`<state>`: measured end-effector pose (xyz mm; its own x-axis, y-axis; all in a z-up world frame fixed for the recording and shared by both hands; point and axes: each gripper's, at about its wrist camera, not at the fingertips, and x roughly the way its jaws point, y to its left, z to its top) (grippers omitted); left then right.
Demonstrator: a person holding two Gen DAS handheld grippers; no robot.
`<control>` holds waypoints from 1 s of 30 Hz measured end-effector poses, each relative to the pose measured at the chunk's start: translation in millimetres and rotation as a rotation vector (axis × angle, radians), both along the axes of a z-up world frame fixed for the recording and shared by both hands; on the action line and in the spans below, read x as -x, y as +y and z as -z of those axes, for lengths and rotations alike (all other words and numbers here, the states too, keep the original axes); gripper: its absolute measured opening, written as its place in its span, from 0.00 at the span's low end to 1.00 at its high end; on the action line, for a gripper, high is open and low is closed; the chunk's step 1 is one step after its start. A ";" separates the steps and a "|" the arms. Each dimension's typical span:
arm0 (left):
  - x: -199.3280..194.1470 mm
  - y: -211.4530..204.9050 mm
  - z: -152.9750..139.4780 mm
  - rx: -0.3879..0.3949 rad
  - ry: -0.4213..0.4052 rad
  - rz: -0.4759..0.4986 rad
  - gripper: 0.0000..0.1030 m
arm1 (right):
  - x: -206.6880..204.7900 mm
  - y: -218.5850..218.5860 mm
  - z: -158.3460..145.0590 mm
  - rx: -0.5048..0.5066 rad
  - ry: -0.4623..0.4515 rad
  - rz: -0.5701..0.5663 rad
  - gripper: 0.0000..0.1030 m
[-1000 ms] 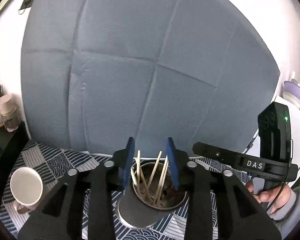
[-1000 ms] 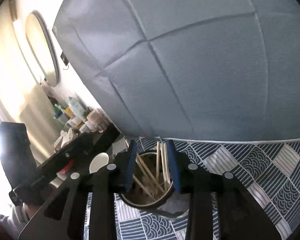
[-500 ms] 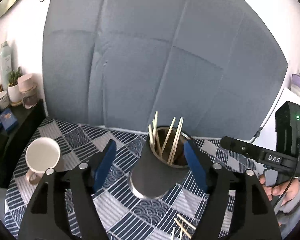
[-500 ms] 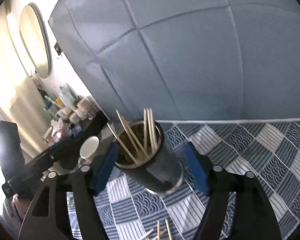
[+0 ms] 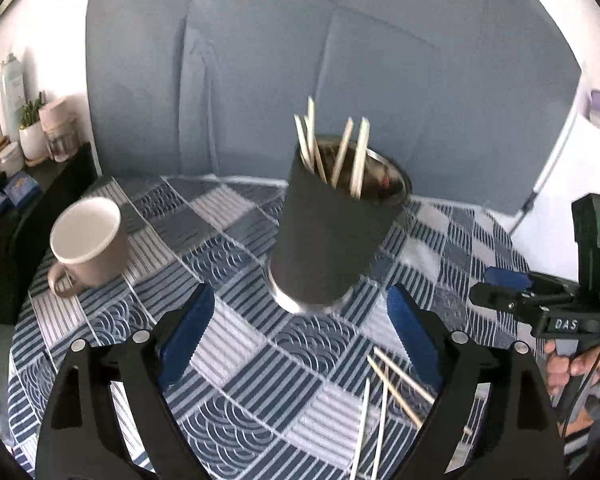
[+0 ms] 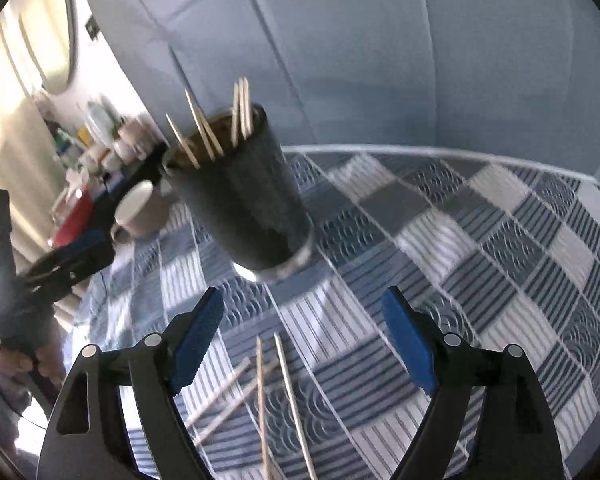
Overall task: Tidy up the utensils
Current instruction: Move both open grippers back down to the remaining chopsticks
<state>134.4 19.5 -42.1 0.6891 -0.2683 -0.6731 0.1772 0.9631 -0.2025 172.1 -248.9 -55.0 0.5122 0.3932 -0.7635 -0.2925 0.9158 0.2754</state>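
Note:
A dark cup [image 5: 332,236] with a steel rim stands on the blue patterned tablecloth [image 5: 228,240] and holds several wooden chopsticks [image 5: 340,156]. More loose chopsticks [image 5: 384,396] lie on the cloth just below it. My left gripper [image 5: 296,336] hangs over the cloth in front of the cup, jaws opening, nothing between them. In the right wrist view the same cup [image 6: 244,196] sits beyond my right gripper [image 6: 302,338], whose jaws are also opening and empty, with loose chopsticks [image 6: 276,396] under them.
A beige mug [image 5: 90,240] stands on the cloth at the left. A dark side shelf [image 5: 48,176] with bottles and jars sits beyond it. A grey padded panel [image 5: 300,60] rises behind the table. A person's hand [image 5: 580,364] holds the other gripper at the right.
Both grippers drew back from above the cup's mouth and tilted down, and their jaws spread wide. The loose chopsticks on the cloth have come into view.

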 end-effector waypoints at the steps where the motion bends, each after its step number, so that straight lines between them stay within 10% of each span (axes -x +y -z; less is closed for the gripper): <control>1: 3.2 -2.8 4.4 -0.015 0.010 0.010 0.84 | 4.3 -2.4 5.7 0.010 0.011 -0.001 0.75; 30: 44.9 -45.4 115.5 -0.248 0.334 0.174 0.90 | 45.6 16.7 102.0 0.280 0.242 -0.147 0.82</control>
<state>89.4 -25.9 -157.6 0.3822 -0.1635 -0.9095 0.3055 0.9512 -0.0426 126.6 -232.2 -157.0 0.2582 0.2087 -0.9433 -0.3832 0.9184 0.0983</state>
